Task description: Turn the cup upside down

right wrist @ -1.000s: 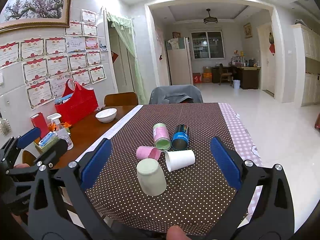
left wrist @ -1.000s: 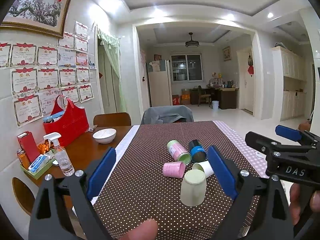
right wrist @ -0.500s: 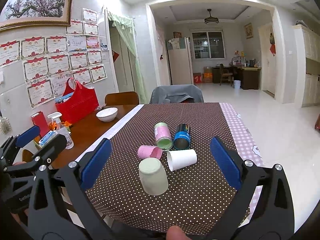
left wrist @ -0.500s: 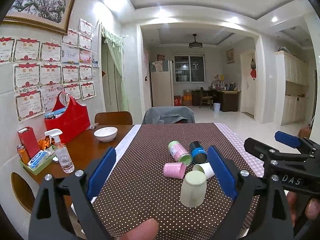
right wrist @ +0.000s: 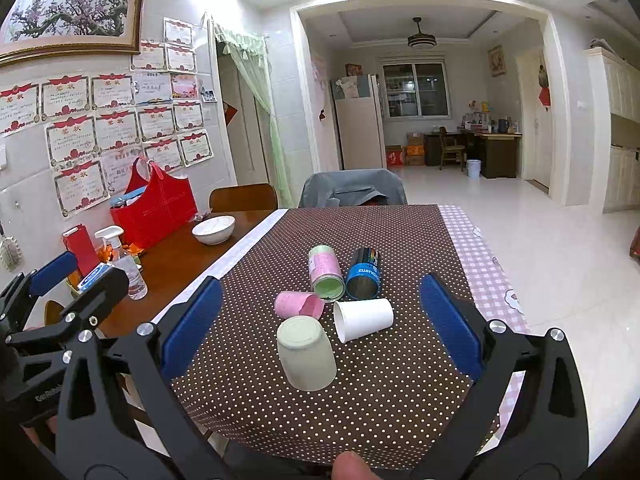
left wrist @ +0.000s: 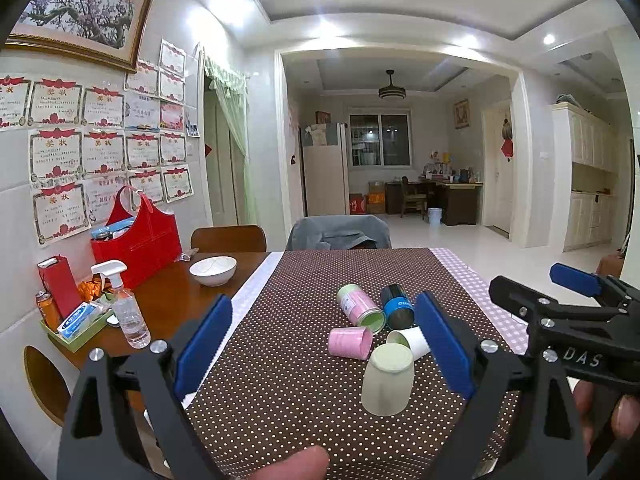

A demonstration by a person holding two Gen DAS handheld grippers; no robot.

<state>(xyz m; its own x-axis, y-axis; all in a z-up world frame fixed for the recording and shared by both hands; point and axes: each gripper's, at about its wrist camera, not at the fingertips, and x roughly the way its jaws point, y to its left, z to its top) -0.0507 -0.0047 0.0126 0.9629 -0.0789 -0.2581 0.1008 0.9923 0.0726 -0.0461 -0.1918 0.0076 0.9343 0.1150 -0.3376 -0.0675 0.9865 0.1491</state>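
Both tools hang above the near end of the dotted tablecloth (right wrist: 400, 400), each with its jaws spread wide and nothing between them. The left gripper (left wrist: 320, 344) and right gripper (right wrist: 316, 320) sit side by side. The pale green cup (right wrist: 306, 354) stands mouth-down near the table's front edge. At its 12 o'clock lies a pink cup (right wrist: 298, 305), at 1 o'clock a white paper cup (right wrist: 362, 319), beyond them a green-rimmed can (right wrist: 326, 272) and blue can (right wrist: 363, 274)

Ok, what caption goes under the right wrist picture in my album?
Open right gripper facing a pale green cup standing upside down among four tipped cups.
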